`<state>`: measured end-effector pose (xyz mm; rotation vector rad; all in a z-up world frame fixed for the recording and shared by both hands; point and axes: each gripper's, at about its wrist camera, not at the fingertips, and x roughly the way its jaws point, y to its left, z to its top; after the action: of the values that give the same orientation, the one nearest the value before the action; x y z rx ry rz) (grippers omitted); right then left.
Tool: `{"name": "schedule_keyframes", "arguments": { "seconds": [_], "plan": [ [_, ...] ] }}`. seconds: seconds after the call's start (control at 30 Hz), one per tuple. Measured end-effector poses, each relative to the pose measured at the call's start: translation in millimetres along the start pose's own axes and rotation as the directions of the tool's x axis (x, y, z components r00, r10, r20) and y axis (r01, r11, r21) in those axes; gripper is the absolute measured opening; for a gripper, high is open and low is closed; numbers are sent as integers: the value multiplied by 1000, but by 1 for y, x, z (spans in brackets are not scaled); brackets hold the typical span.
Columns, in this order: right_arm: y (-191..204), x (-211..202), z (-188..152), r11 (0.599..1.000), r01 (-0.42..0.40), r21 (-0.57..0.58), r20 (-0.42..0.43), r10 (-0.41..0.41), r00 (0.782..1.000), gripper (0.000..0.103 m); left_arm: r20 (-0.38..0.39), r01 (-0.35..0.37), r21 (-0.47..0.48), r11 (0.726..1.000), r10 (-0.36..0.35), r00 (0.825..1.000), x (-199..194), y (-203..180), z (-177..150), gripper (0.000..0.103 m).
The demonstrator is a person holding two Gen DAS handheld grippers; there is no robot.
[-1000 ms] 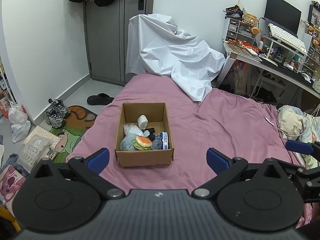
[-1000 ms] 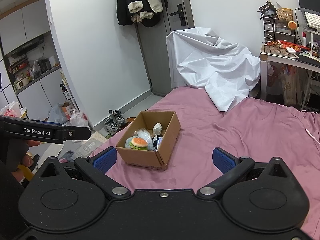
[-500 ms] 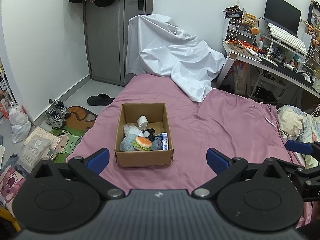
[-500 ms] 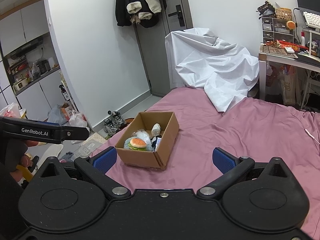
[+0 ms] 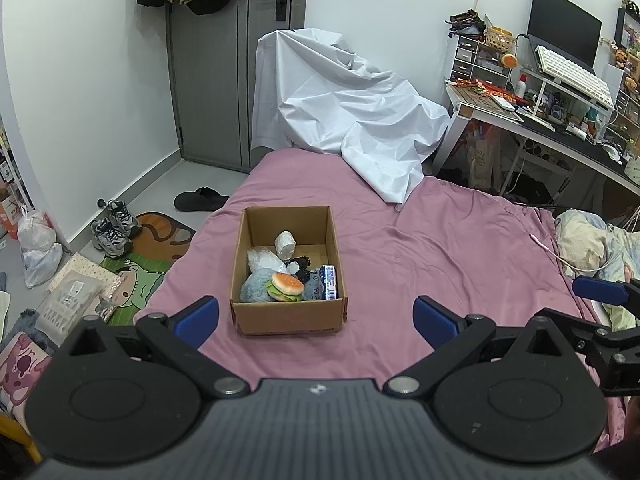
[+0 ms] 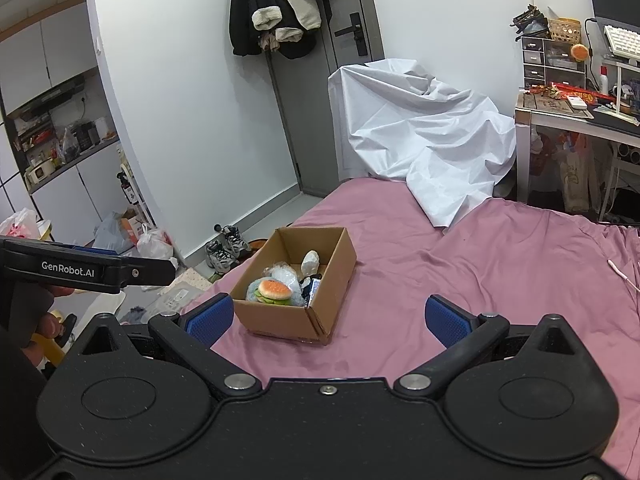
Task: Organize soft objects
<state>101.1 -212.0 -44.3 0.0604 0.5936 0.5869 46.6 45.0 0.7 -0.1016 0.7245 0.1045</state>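
Note:
An open cardboard box (image 5: 288, 316) (image 6: 332, 280) sits on the pink bedsheet (image 5: 440, 256). Inside lie a plush burger (image 5: 286, 286) (image 6: 274, 290), a blue-grey fluffy toy (image 5: 254, 284), a white wrapped lump (image 5: 285, 243) (image 6: 310, 261), a crinkly plastic-wrapped piece (image 5: 262, 259), a black item and a blue-white packet (image 5: 330, 282). My left gripper (image 5: 316, 316) hovers open just short of the box, nothing between its blue pads. My right gripper (image 6: 327, 317) is open too, near the box's front corner, empty. The left gripper's body (image 6: 88, 270) shows at the left of the right wrist view.
A white sheet (image 5: 352, 120) drapes over something at the bed's far end. A cluttered desk (image 5: 540, 112) stands at the right. Shoes (image 5: 112, 228), bags and a mat lie on the floor to the left. Bedding (image 5: 592, 244) is bunched at the right edge.
The right wrist view has shifted slightly, so the box sits a little further left and away. The left gripper is nearly still. Both stay open.

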Motion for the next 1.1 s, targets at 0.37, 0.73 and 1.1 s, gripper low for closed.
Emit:
{"name": "schedule_keyframes", "arguments": {
  "seconds": [0.37, 0.73, 1.1],
  "plan": [
    [0, 0, 0, 1000, -1, 1, 1, 1, 1000, 103, 3, -1, -3, 1000, 1, 1000, -1, 2, 2, 102],
    [0, 0, 1, 1000, 0, 3, 1, 0, 1000, 103, 2, 2, 1, 1000, -2, 1000, -1, 1, 2, 102],
    [0, -1, -1, 1000, -5, 14, 7, 5, 1000, 103, 8, -2, 4, 1000, 2, 1000, 0, -1, -1, 102]
  ]
}}
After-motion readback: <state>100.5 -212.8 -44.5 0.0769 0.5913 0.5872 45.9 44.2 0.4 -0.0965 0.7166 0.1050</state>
